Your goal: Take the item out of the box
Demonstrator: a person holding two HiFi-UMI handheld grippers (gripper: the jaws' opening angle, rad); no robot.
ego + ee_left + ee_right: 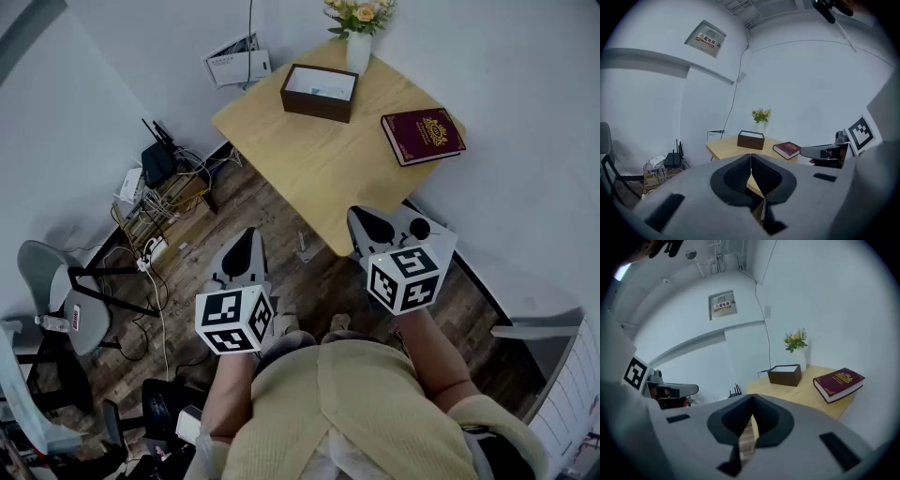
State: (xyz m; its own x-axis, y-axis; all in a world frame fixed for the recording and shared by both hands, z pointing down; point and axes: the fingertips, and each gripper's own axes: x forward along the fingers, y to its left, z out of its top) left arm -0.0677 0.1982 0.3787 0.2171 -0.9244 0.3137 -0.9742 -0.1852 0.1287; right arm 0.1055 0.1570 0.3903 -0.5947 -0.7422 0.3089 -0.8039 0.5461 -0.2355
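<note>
A dark brown open box (320, 92) stands at the far side of a small wooden table (309, 164); something pale lies inside it. The same box (750, 140) shows in the left gripper view, and the box (784, 375) also appears in the right gripper view. My left gripper (246, 242) hangs over the floor, well short of the table, jaws together and empty. My right gripper (367, 223) hovers at the table's near corner, also shut with nothing held. Both are far from the box.
A maroon book (423, 135) lies on the table's right side. A white vase with flowers (359, 37) stands behind the box. Routers and tangled cables (161, 202) sit on the floor at left, near a grey chair (56, 291). White walls enclose the table's corner.
</note>
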